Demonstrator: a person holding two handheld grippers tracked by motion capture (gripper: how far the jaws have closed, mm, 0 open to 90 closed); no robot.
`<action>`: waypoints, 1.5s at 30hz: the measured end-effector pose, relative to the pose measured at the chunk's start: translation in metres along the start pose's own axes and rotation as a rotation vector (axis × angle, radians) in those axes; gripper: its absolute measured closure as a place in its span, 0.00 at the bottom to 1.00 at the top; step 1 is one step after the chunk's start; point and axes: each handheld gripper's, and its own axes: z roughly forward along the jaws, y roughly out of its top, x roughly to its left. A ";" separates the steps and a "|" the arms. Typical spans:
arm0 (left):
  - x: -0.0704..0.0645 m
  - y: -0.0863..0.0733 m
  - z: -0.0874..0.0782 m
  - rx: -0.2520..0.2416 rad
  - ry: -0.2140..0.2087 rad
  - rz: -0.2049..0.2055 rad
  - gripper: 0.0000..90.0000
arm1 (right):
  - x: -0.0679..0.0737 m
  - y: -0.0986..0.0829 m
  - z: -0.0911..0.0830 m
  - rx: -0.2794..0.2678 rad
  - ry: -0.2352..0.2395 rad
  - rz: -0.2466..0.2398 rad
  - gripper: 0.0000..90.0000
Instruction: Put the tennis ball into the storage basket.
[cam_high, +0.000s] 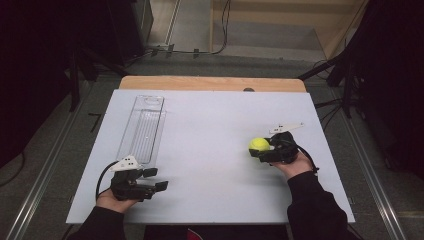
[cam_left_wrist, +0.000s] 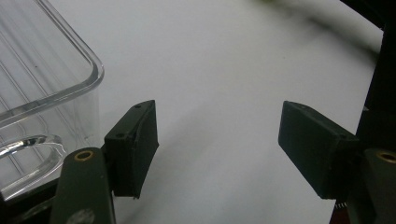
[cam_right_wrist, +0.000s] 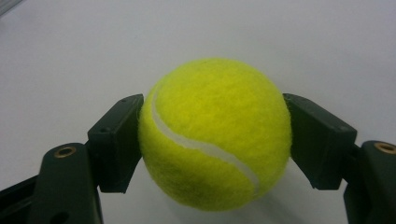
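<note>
Fingers (cam_right_wrist: 116, 149) of the right gripper (cam_high: 264, 148) are clamped on either side of the tennis ball (cam_right_wrist: 215, 133), low over the tabletop (cam_high: 210, 130) at its right. The clear tray (cam_high: 142, 127) lies well to the left, long axis running away from the person, just beside the left gripper (cam_left_wrist: 217, 149), whose fingers stand apart and empty.

A: How was the light in the high view?

B: Uneven. The white-topped bench (cam_high: 210, 150) was evenly bright, while the surroundings at both sides sank into near black. The frame looked soft and grainy.

A: And the close views?

B: In the right gripper view the fuzzy yellow-green tennis ball (cam_right_wrist: 212, 133) was sharp, lit from above, its underside darker, with a faint shadow below. In the left gripper view the clear plastic rectangular tray (cam_left_wrist: 42, 93) caught bright glare along its rim, and the far corner was blurred and dim.
</note>
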 end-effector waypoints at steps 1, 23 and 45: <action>0.000 0.000 0.000 0.000 0.000 0.000 0.32 | 0.000 0.000 0.000 0.000 0.000 0.000 0.26; 0.000 0.000 0.000 0.000 -0.001 -0.002 0.32 | 0.015 0.005 0.002 0.012 0.074 -0.016 0.26; 0.000 0.000 0.000 0.001 0.000 -0.003 0.32 | 0.034 0.010 0.006 0.021 0.129 -0.047 0.26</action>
